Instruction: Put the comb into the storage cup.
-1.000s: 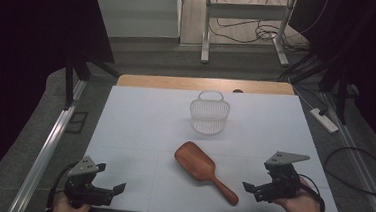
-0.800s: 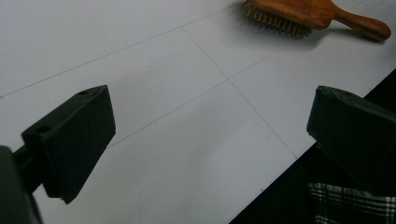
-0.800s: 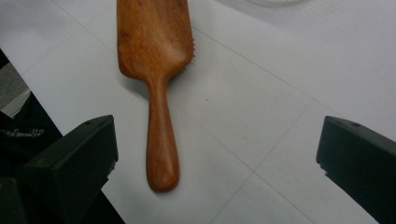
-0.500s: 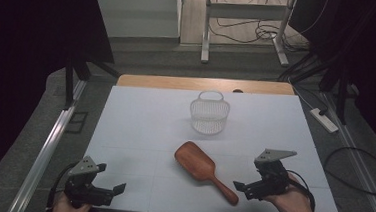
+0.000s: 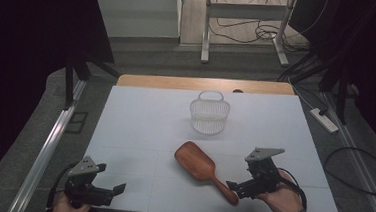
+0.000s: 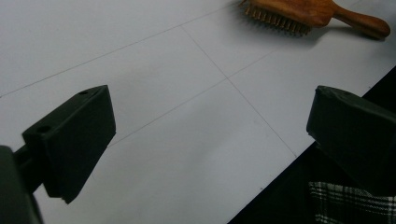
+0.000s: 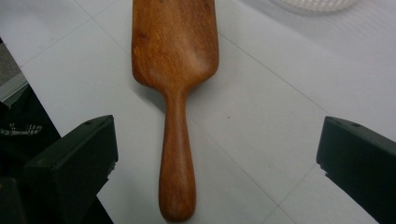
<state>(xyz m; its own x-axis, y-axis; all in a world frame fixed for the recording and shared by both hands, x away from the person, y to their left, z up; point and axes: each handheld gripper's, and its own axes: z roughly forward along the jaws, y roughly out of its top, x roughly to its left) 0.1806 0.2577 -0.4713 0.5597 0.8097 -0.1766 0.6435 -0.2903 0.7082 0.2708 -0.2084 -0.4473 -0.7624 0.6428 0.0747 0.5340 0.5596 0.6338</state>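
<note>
The wooden hairbrush (image 5: 203,169) lies flat on the white table (image 5: 139,127), bristles down and smooth back up, a little toward the person's side of the middle. Its paddle head points away and to the left, and its handle runs back toward the right tongs (image 5: 238,186). In the right gripper view the handle (image 7: 176,163) lies lengthwise between the two black jaws, which stand wide apart on either side of it and do not touch it; the handle's rounded end sits low between them. The right hand (image 5: 282,200) holds those tongs just above the table near the front edge.

The left tongs (image 5: 112,191) rest at the front left corner of the table, well apart from the brush, with jaws spread wide and nothing between them. In the left gripper view the brush shows far off at the top, its bristles visible under the head.

Beyond the brush, near the middle of the table's far half, stands a white mesh basket (image 5: 209,112), upright, with its handle raised.
</note>
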